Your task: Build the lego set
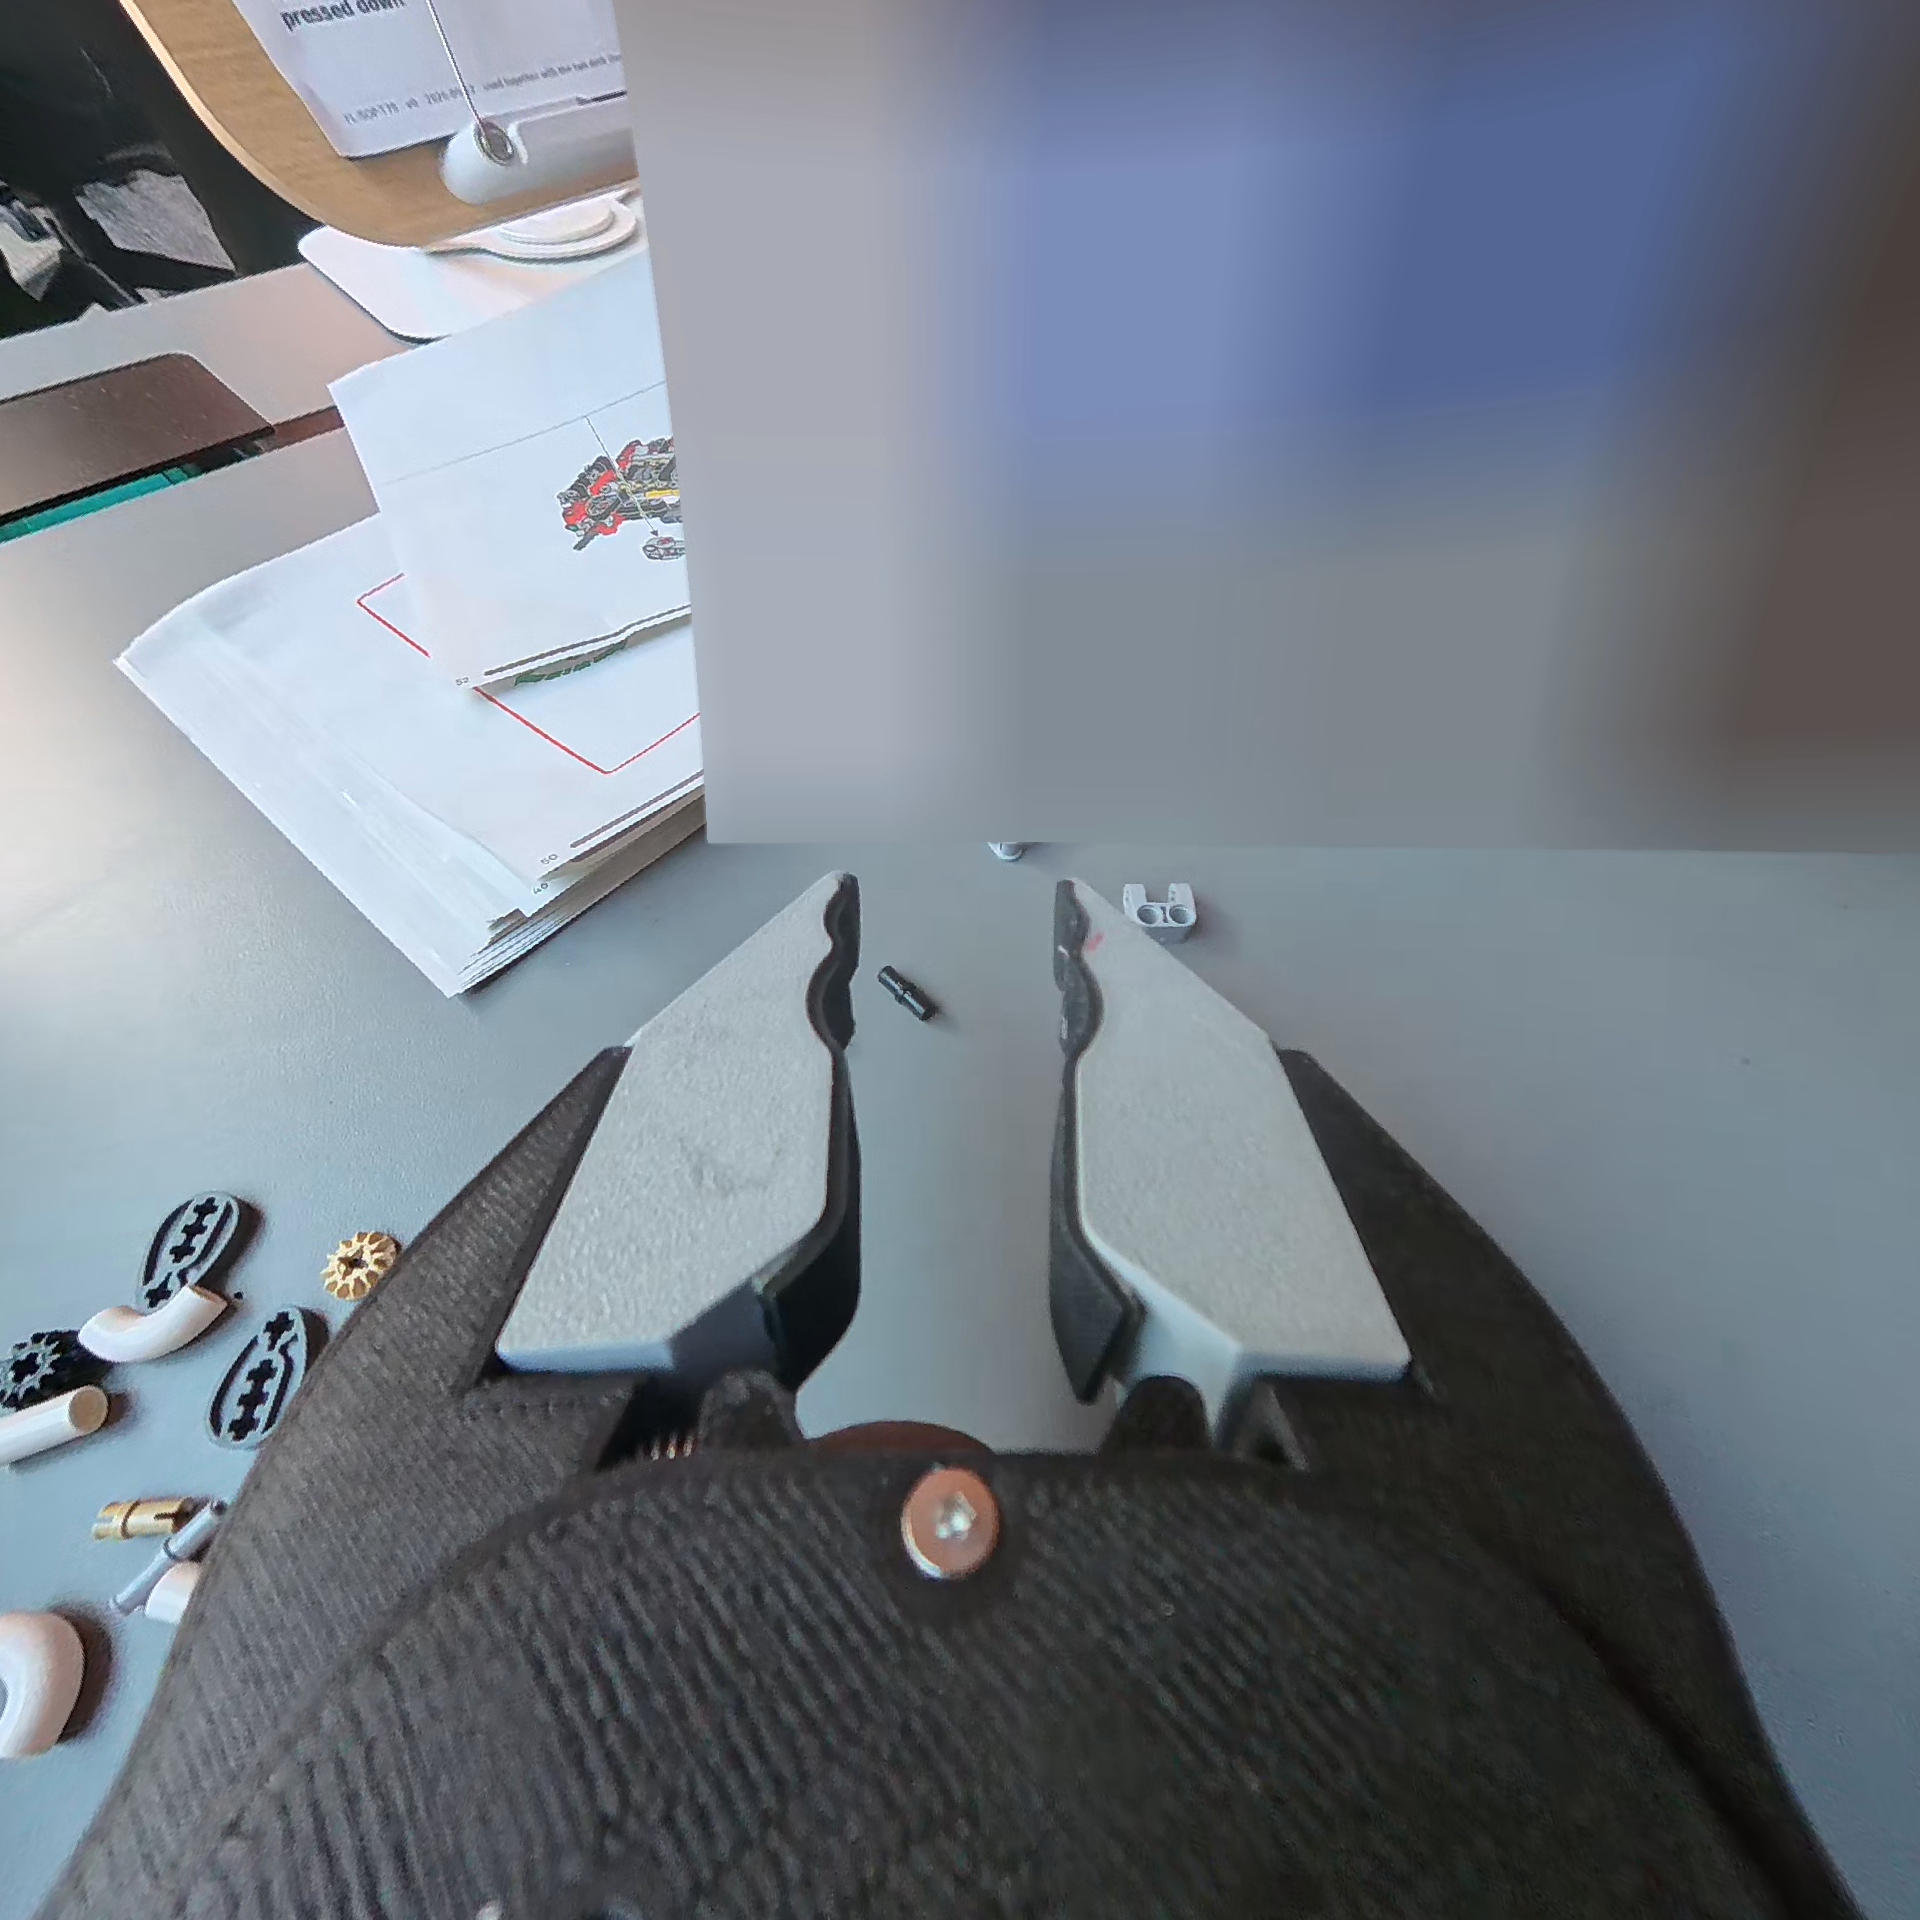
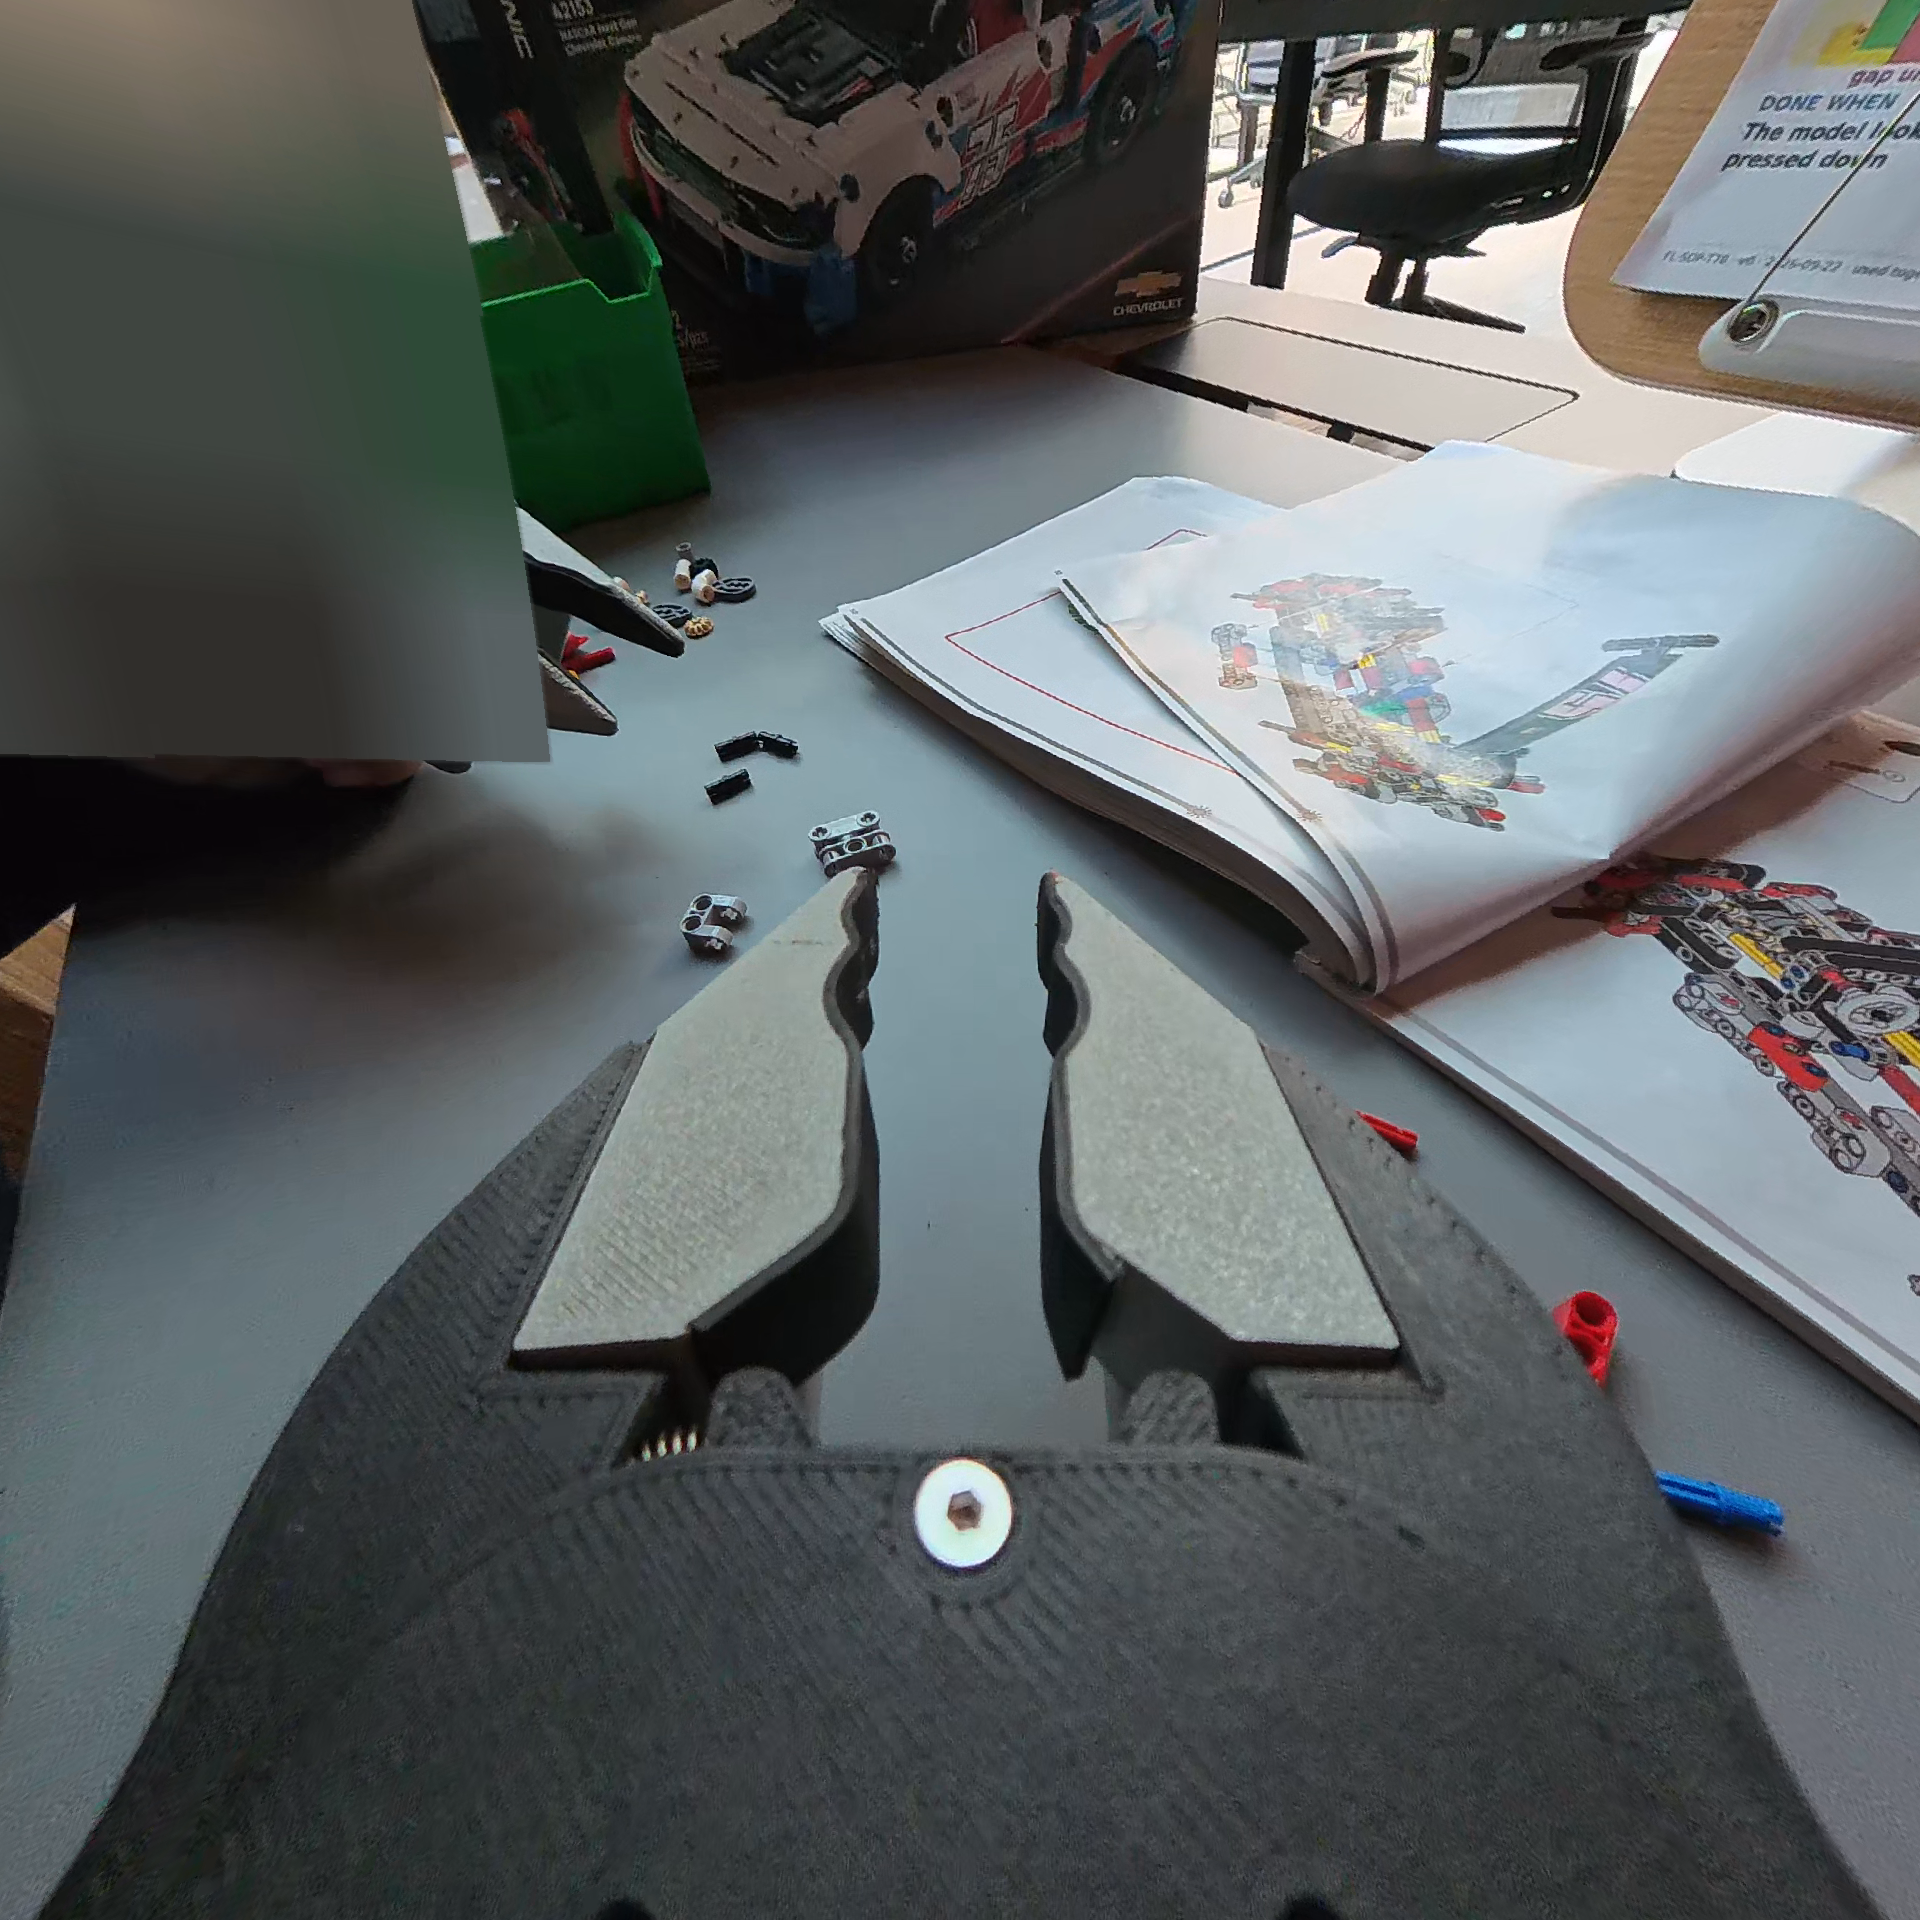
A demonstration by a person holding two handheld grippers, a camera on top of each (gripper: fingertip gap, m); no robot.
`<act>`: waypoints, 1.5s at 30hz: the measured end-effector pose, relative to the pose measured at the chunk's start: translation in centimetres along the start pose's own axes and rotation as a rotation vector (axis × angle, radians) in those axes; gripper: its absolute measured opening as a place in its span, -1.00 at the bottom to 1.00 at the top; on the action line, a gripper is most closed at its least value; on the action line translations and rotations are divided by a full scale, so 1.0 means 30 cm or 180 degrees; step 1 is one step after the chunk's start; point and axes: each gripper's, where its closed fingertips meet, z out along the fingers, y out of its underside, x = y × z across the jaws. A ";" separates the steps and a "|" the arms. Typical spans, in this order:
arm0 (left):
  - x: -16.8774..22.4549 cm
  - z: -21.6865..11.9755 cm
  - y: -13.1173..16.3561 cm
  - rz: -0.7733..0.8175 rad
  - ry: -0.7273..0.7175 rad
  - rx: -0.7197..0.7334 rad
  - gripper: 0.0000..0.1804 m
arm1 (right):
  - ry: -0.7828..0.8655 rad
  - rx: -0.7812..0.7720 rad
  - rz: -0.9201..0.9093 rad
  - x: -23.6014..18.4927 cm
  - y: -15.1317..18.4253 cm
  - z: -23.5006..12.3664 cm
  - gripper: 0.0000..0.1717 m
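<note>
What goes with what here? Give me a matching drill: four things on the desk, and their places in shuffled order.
Things:
1. black pin
2. blue pin
3. green bin
4. grey connector

Places:
A. on the table right of the right gripper's body
B. lying between the left gripper's open fingers, untouched
C. just beyond the right gripper's left fingertip
D. standing before the car box

Pairs: 1-B, 2-A, 3-D, 4-C

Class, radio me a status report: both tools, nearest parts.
Left tool open, black pin loose between fingers. Right tool open, empty; grey connector just ahead.
</note>
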 end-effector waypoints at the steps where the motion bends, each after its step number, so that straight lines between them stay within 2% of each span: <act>1: -0.001 0.000 0.000 -0.0002 -0.0001 0.0001 -0.61 | 0.0003 0.0000 -0.0002 0.000 0.000 0.000 -0.68; 15: -0.004 0.002 0.008 0.0068 -0.0056 -0.0062 -0.60 | 0.0158 -0.0185 -0.0089 0.009 0.034 -0.016 -0.75; 19: 0.048 0.008 0.012 0.0178 0.0192 -0.0095 -0.59 | 0.0068 -0.0205 -0.0106 -0.024 0.042 -0.028 -0.84; 23: 0.108 0.040 0.047 0.0139 0.0548 -0.0398 -0.60 | 0.0094 -0.0192 -0.0163 -0.044 0.042 -0.039 -0.89; 29: 0.053 0.105 0.021 0.0108 0.0524 -0.0834 -0.62 | 0.0157 -0.0236 -0.0190 -0.040 0.053 -0.042 -0.91; 33: 0.030 0.162 0.050 0.0196 0.0487 -0.1162 -0.63 | 0.0311 -0.0094 -0.0186 -0.023 0.028 -0.077 -0.91; 39: 0.037 0.199 0.043 0.0145 0.0558 -0.1201 -0.66 | 0.0431 0.0382 -0.0074 -0.048 -0.028 -0.212 -0.90; 43: 0.035 0.224 0.056 0.0149 0.0599 -0.1328 -0.74 | 0.0347 0.0330 0.0028 -0.072 0.002 -0.242 -0.90; 45: 0.038 0.237 0.062 0.0176 0.0605 -0.1374 -0.78 | 0.0083 0.0223 0.0129 -0.105 0.004 -0.212 -0.87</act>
